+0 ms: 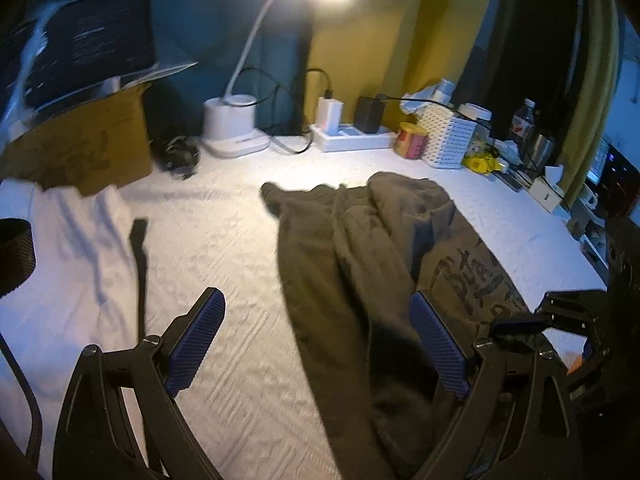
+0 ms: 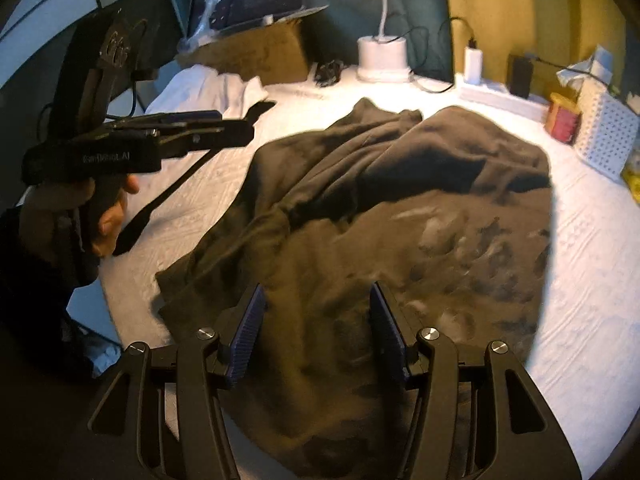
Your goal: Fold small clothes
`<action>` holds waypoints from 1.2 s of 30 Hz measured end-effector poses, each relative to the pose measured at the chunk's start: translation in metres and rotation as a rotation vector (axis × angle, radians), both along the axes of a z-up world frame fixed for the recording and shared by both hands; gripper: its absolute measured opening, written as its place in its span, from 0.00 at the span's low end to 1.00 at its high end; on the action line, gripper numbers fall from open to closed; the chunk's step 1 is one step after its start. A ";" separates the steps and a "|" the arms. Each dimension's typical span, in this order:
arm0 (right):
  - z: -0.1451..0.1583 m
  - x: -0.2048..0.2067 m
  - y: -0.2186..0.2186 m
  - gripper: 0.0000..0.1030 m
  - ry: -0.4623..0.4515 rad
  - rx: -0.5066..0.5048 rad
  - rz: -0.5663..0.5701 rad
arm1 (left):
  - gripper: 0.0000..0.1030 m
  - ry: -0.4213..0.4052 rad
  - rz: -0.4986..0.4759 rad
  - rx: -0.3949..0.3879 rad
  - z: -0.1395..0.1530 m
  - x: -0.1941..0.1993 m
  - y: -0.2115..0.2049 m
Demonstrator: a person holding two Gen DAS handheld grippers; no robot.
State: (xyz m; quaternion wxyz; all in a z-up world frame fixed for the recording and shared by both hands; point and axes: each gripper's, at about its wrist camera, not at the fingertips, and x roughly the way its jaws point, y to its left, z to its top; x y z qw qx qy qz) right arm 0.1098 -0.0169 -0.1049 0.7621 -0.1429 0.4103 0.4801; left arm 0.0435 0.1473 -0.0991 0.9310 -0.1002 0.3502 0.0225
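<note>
Both the left gripper [image 1: 320, 344] and right gripper [image 2: 318, 332] hang open above the half-folded olive shirt [image 2: 400, 208]; a shallow pinch could undo the fold.

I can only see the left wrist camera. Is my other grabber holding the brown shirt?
Observer: No. The right grabber has its jaws apart just above the shirt, with nothing pinched.
Operator: Where's my left grabber from over there?
Observer: The right wrist view shows the left grabber side-on, held up by a hand off the shirt's left side, not touching it.
Operator: What's the shirt corner nearest me doing?
Observer: The near left corner, which your view doesn't show, lies on the white cover, a bit wrinkled.
</note>
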 end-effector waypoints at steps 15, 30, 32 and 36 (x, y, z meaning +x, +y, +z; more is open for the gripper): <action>-0.003 0.083 -0.036 0.56 -0.017 0.002 -0.188 | 0.62 0.092 -0.220 0.054 -0.021 0.109 -0.007; -0.011 0.174 -0.039 0.56 -0.022 0.016 -0.327 | 0.07 0.087 -0.241 -0.007 -0.022 0.136 0.013; -0.012 0.188 -0.039 0.56 0.003 0.043 -0.351 | 0.07 0.041 -0.193 0.023 -0.009 0.125 0.019; -0.015 0.211 -0.039 0.56 0.058 0.091 -0.396 | 0.07 -0.001 -0.122 0.056 0.000 0.113 0.034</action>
